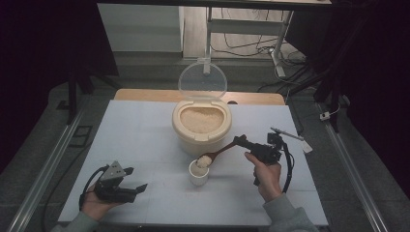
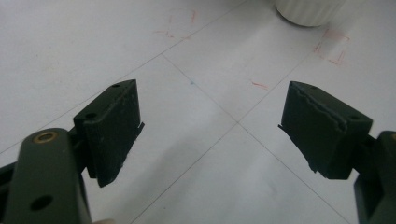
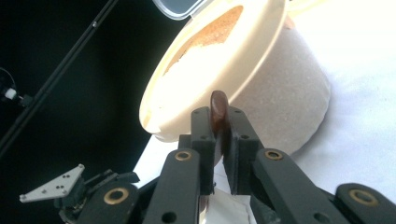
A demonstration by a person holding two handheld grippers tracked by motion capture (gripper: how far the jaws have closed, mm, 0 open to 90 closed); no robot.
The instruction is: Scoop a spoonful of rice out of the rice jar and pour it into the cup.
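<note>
Jaws of the right gripper are clenched on the dark handle of a wooden spoon; in the right gripper view the handle's end stands up between the two pads. The spoon slants down and to the left from the gripper, and its bowl, heaped with white rice, sits at the mouth of a small white cup. The cup stands on the table just near of a cream rice container, close to the middle. The container is full of rice, and its clear round lid is tipped up at the far side.

Jaws of the left gripper are released and stand wide apart with nothing between them; the left gripper view looks between its pads at bare white tabletop, with the cup's base at the far edge. This gripper rests in the left hand at the near left of the table, well apart from the cup. The right hand holds its gripper right of the cup, above the table.
</note>
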